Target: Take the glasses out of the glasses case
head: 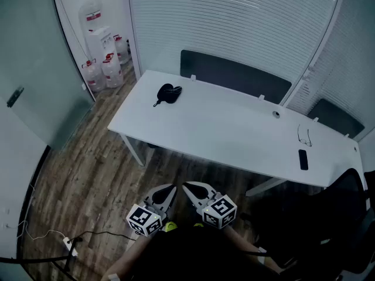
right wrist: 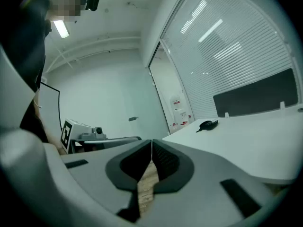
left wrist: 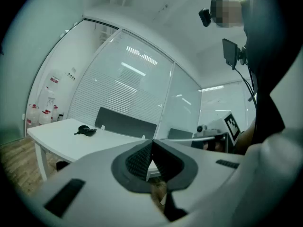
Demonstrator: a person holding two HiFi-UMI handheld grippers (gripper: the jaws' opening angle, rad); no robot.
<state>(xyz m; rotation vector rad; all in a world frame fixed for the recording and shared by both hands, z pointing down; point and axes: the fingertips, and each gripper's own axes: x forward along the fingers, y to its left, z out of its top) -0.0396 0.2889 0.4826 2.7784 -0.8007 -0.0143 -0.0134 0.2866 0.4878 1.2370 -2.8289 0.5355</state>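
Not started: left gripper, right gripper jaws clenched empty, well off counter. Next: approach black glasses case.

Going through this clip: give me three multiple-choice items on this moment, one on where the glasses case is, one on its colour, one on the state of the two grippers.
1. Where on the table does the glasses case lie?
A. near its far left corner
B. at its middle
C. at its right end

2. What colour is the glasses case?
A. white
B. red
C. black

3. How do the left gripper and the right gripper stand?
A. both open
B. both shut and empty
C. left shut on the case

Key: 1 A, the head view shows it by the far left corner. 2 C, it shows black against the white top. 3 B, each gripper view shows the jaws together with nothing between them, short of the table.
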